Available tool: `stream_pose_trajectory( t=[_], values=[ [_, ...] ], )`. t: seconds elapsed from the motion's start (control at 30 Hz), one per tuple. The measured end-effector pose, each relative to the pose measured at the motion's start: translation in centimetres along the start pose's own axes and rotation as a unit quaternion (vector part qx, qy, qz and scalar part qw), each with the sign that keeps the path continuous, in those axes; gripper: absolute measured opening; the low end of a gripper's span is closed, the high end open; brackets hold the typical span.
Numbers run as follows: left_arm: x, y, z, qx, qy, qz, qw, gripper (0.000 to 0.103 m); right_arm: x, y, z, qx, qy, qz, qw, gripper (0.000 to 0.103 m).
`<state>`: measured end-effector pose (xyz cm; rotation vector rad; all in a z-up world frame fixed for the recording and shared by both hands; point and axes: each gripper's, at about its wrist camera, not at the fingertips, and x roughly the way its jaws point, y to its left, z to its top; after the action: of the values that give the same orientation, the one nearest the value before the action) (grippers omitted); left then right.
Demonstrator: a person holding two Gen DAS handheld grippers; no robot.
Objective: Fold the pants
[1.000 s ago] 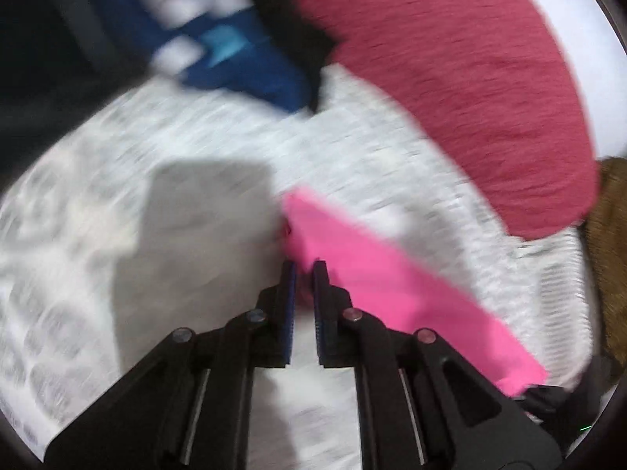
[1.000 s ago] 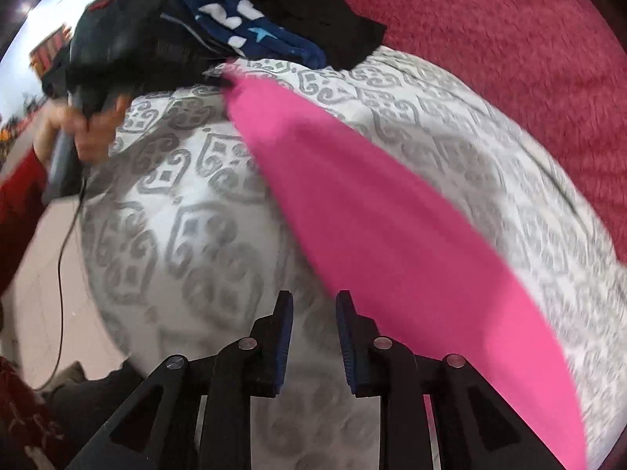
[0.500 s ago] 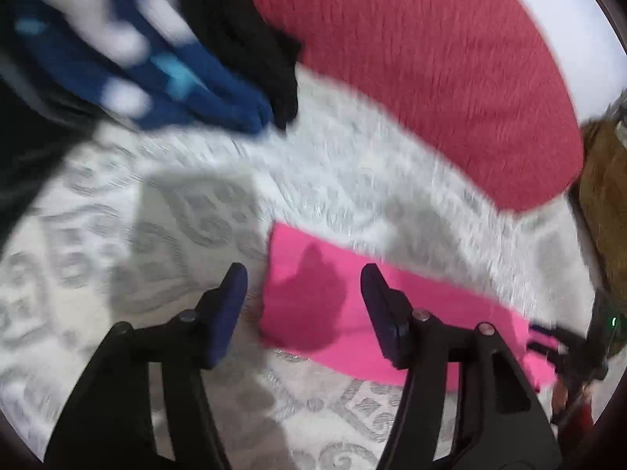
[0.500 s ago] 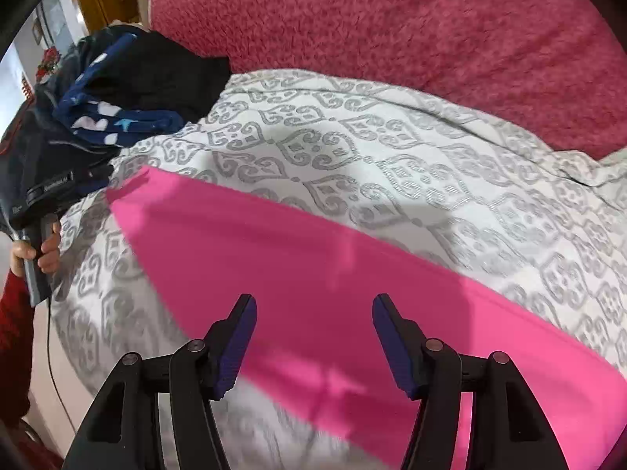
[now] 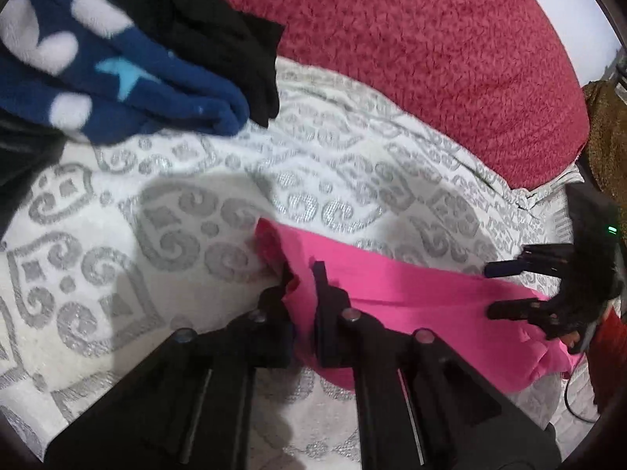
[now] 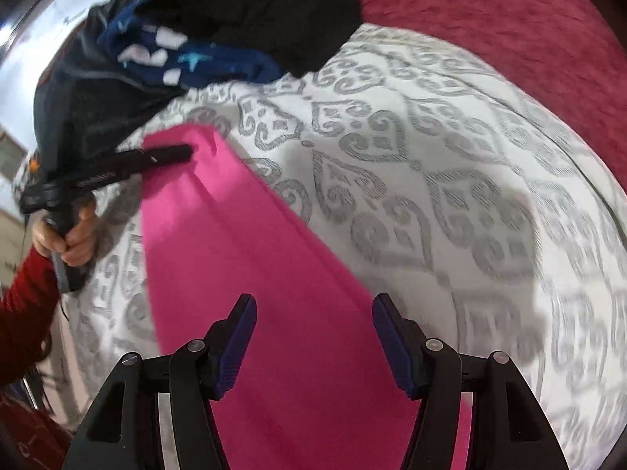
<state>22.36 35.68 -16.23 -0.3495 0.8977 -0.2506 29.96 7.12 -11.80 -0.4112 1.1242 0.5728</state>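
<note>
Bright pink pants [image 5: 392,282] lie folded as a long band on the grey-and-white patterned bedspread [image 5: 156,215]. My left gripper [image 5: 301,274] is closing its jaws on the band's near left end, and its pads pinch a fold of the pink cloth. In the right wrist view that left gripper [image 6: 172,154] meets the far corner of the pants [image 6: 243,243], held by a hand [image 6: 74,235] in a red sleeve. My right gripper [image 6: 313,313] hovers open over the other stretch of the band, nothing pinched; the left wrist view shows it [image 5: 497,289] at the far right.
A blue fleece garment with white shapes [image 5: 117,78] and a black garment [image 5: 219,27] are piled at the back left. A dark red blanket [image 5: 431,58] covers the back of the bed. Something brown [image 5: 607,137] sits at the right edge.
The left jaws spread over the pink end, then closed on it. The right jaws widened, and that gripper swung across so the band now runs between its fingers.
</note>
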Motion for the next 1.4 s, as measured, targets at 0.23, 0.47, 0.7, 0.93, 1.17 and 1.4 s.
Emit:
stream_pose_trajectory(
  t=[0.23, 0.47, 0.7, 0.93, 1.17, 1.4],
  values=[
    [-0.8, -0.3, 0.5, 0.006, -0.023, -0.019, 0.9995, 0.008, 2.6, -1.1, 1.2, -0.003, 0.017, 0.037, 0.999, 0.037],
    [-2.0, -0.7, 0.9, 0.02, -0.063, -0.008, 0.9978, 0.008, -0.8, -1.1, 2.1, 0.005, -0.045, 0.037, 0.998, 0.004],
    [1.2, 2.9, 1.8, -0.064, -0.001, 0.002, 0.9979, 0.015, 2.8, -3.0, 3.7, 0.022, 0.001, -0.003, 1.0, 0.028],
    [-0.8, 5.9, 1.1, -0.147, -0.058, 0.009, 0.9874, 0.026, -6.4, -3.9, -2.5, 0.083, -0.115, -0.132, 0.981, 0.04],
    [-3.3, -0.9, -1.3, -0.086, -0.027, -0.053, 0.9945, 0.026, -19.3, -6.7, -22.3, 0.306, -0.157, -0.265, 0.901, 0.063],
    [-3.4, -20.1, -5.3, 0.141, 0.075, -0.18, 0.9707, 0.043, -25.0, -6.6, -40.1, 0.505, -0.145, -0.305, 0.795, 0.063]
  ],
)
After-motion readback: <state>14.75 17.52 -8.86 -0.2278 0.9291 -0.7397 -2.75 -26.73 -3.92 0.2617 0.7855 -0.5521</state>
